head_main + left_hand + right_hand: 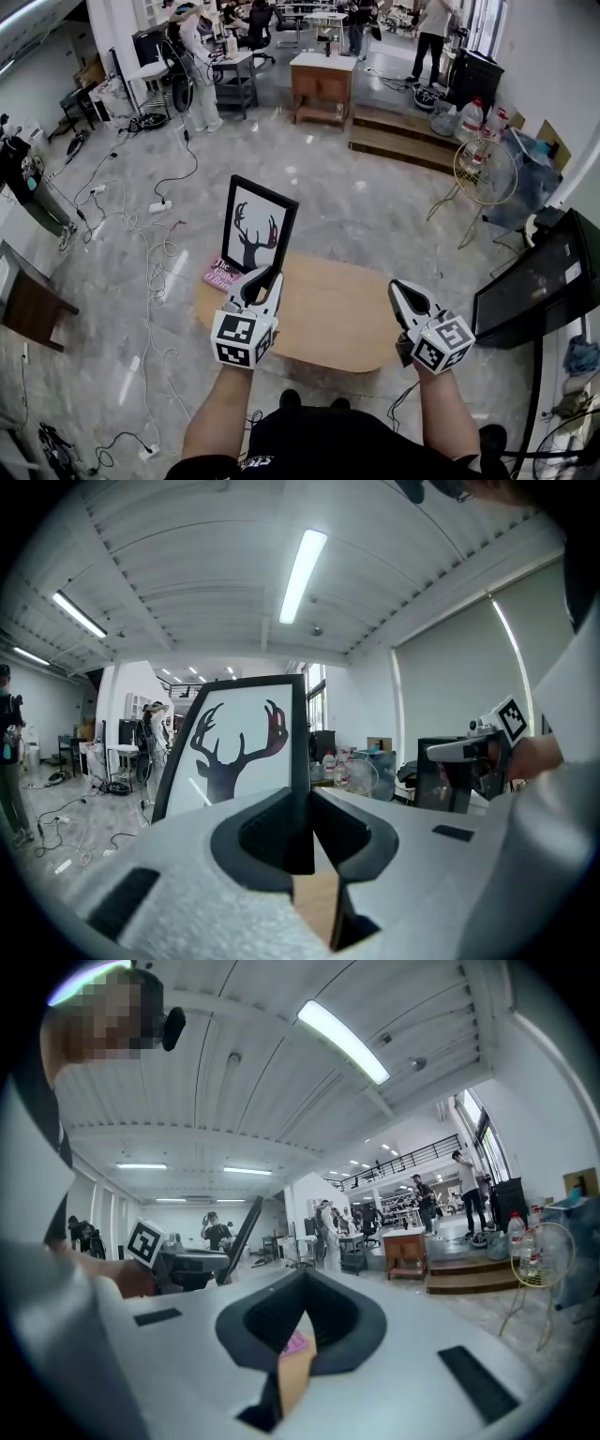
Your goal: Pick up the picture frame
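The picture frame (255,230), black-edged with a deer silhouette on white, stands upright above the far left corner of the wooden table (337,319). My left gripper (265,274) is shut on the frame's lower right edge. In the left gripper view that edge (298,752) runs straight down between the jaws. My right gripper (397,285) hovers over the table's right side, shut and holding nothing. The right gripper view shows the frame (242,1227) edge-on, with the left gripper (187,1265) below it.
A pink book (221,275) lies at the table's left corner, under the frame. Cables (141,244) trail over the floor at the left. A standing fan (486,172) and a dark screen (534,281) are at the right. People and desks fill the back.
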A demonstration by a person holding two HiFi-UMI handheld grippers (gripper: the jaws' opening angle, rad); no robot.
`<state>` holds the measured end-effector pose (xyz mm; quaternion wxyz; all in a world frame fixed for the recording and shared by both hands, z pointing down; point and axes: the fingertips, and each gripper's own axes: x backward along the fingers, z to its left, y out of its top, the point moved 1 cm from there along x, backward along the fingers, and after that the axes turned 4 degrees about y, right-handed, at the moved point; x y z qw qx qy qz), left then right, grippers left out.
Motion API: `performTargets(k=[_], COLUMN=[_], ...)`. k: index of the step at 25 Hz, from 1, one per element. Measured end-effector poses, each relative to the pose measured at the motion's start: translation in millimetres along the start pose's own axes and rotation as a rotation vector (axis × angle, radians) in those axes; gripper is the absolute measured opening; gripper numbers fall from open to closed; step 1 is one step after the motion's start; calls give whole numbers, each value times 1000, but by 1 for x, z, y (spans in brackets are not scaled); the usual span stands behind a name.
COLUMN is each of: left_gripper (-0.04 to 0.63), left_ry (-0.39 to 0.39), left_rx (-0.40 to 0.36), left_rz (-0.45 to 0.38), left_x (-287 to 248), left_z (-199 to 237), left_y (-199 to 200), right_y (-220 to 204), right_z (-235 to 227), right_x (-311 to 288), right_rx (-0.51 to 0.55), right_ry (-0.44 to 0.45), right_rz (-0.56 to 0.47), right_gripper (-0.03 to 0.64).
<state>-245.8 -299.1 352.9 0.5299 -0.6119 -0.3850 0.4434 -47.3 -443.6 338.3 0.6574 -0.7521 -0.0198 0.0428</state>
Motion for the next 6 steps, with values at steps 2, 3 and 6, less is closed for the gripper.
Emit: performTargets(k=[2, 3, 6], left_gripper=[71, 71, 71], left_ry=[-5, -8, -17], left_rx=[-3, -5, -9], left_rz=[4, 6, 9], left_x=[-1, -1, -1], left_z=[0, 0, 0], left_y=[-1, -1, 0], right_y=[1, 1, 3], right_z=[1, 2, 6], right_x=[-1, -2, -5], right_rx=[1, 2, 5], right_ry=[-2, -4, -5], right_rz=[-1, -2, -3], right_gripper=[3, 3, 3])
